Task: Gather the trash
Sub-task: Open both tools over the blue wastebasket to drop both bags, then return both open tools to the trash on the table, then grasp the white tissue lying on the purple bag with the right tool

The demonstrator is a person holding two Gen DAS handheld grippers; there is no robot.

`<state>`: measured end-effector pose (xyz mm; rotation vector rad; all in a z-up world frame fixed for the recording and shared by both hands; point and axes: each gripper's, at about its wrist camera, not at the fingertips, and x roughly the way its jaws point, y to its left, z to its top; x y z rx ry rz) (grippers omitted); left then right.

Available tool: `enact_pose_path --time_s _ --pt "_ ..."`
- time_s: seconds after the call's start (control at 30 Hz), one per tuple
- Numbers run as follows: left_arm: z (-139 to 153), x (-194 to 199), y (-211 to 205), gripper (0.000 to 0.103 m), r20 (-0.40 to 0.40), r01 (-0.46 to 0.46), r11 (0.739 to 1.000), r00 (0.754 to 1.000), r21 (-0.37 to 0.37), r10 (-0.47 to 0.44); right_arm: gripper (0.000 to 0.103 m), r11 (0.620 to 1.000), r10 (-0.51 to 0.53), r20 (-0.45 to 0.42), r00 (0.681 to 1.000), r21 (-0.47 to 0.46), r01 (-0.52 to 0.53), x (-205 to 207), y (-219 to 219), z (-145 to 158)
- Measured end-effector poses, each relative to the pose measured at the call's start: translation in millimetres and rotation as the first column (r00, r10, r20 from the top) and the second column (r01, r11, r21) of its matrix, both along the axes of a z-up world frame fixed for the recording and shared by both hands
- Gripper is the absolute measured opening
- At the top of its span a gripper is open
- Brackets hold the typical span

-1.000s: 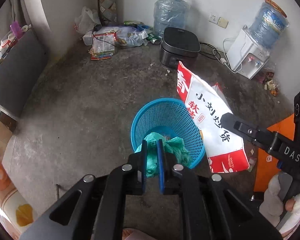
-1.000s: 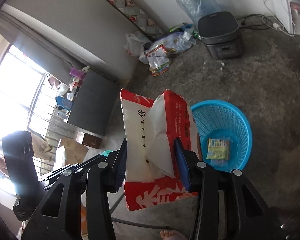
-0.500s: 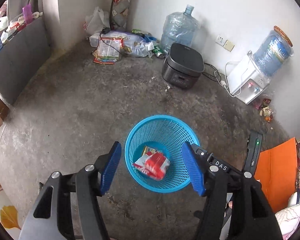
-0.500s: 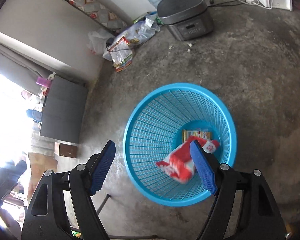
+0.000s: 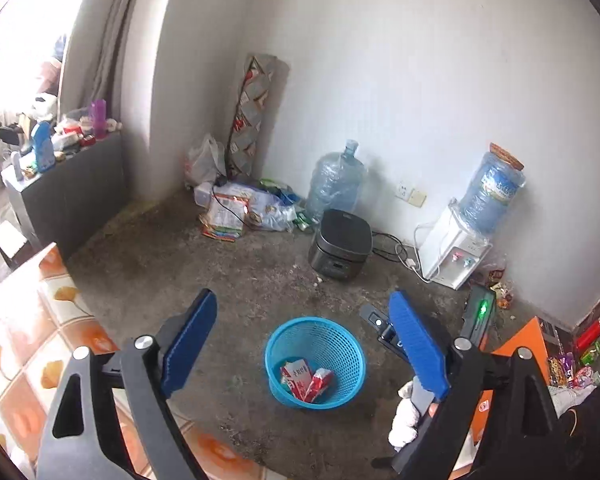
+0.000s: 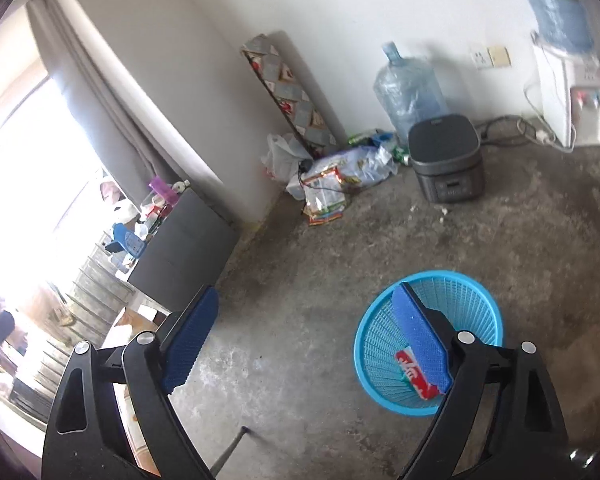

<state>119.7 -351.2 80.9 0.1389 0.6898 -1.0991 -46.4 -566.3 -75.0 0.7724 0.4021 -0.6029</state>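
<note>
A blue mesh basket [image 5: 342, 338] stands on the concrete floor and holds a red and white bag [image 5: 306, 376]. It also shows in the right wrist view [image 6: 476, 300], with the bag [image 6: 414, 376] partly behind my right finger. My left gripper [image 5: 306, 344] is open and empty, raised well above the basket. My right gripper [image 6: 304, 340] is open and empty, high up and to the left of the basket. Its body shows in the left wrist view [image 5: 384, 326].
A black rice cooker [image 5: 340, 244], a water jug [image 5: 334, 182], a dispenser [image 5: 456, 256] and a pile of bags and packets [image 5: 240, 208] line the far wall. A tiled tabletop [image 5: 32, 344] is at lower left. Wrappers [image 5: 572, 368] lie at far right.
Both grippers have risen and pulled back from the basket, which looks much smaller now. The red and white bag fell from the right gripper into the basket; both grippers are open.
</note>
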Motion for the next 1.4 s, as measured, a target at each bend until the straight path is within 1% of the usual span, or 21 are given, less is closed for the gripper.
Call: enact_pose_path --time_s 0.07,0.13,0.2,0.27,0.33,0.4,0.53,0.6,0.7,0.8,0.9,1.03,1.13,1.3,1.4 --pt "13.3 -2.3 29.5 0.094 0.023 -0.049 0.999 0.998 -0.024 0.050 0.095 0.997 0.019 -0.006 1.000 -0.077 -0.019 1.9 24.4 21.0" --pt "24.1 -2.7 58.5 0.097 0.042 -0.110 0.993 0.993 -0.040 0.112 0.095 0.988 0.051 0.004 0.999 -0.148 -0.050 2.0 46.7 40.2" --pt "34.0 -3.9 87.7 0.097 0.062 -0.179 0.982 0.981 -0.057 0.182 0.095 0.974 0.080 -0.002 0.997 -0.210 -0.079 3.4 65.3 56.6" --pt "43.4 -5.5 117.2 0.097 0.075 -0.238 0.968 0.967 -0.075 0.243 0.095 0.951 0.112 -0.005 0.994 -0.288 -0.109 3.8 84.3 73.9" --pt "52.4 -8.8 147.1 0.097 0.089 -0.291 0.953 0.950 -0.089 0.298 0.095 0.931 0.093 -0.011 0.996 -0.353 -0.091 3.4 102.0 85.9" --pt "58.4 -10.2 179.3 0.097 0.098 -0.334 0.936 0.934 -0.109 0.345 0.095 0.913 0.092 -0.001 0.996 -0.398 -0.084 1.5 120.9 94.7" --pt "66.3 -19.8 236.1 0.097 0.108 -0.401 0.907 0.904 -0.129 0.415 0.095 0.890 0.197 0.021 0.980 -0.423 -0.170 1.8 146.7 105.9" --pt "68.3 -26.3 261.9 0.097 0.126 -0.428 0.895 0.888 -0.127 0.443 0.095 0.887 0.233 0.026 0.972 -0.416 -0.202 2.7 154.0 109.3" --pt "68.8 -36.4 299.8 0.097 0.140 -0.474 0.871 0.861 -0.126 0.489 0.095 0.878 0.320 0.041 0.947 -0.388 -0.280 6.3 165.1 114.7" --pt "65.3 -44.0 332.5 0.097 0.145 -0.521 0.846 0.833 -0.114 0.533 0.095 0.861 0.417 0.051 0.908 -0.341 -0.376 15.2 175.7 116.7" --pt "58.5 -49.1 358.6 0.097 0.148 -0.553 0.827 0.813 -0.103 0.563 0.095 0.816 0.523 0.043 0.851 -0.314 -0.485 28.2 198.5 118.5" --pt "46.7 -52.3 381.8 0.097 0.132 -0.567 0.819 0.808 -0.090 0.574 0.094 0.749 0.647 0.051 0.761 -0.230 -0.621 46.5 227.0 114.7" --pt "40.1 -51.4 395.5 0.097 0.120 -0.577 0.813 0.804 -0.081 0.583 0.090 0.702 0.709 0.062 0.702 -0.152 -0.696 60.6 245.2 107.0" --pt "28.9 -41.6 420.8 0.097 0.113 -0.597 0.800 0.792 -0.055 0.600 0.084 0.638 0.770 0.057 0.636 -0.054 -0.768 81.3 276.3 98.1" --pt "18.9 -30.1 433.3 0.093 0.098 -0.621 0.784 0.778 -0.027 0.620 0.081 0.601 0.798 0.053 0.600 -0.002 -0.799 90.7 294.2 94.1"
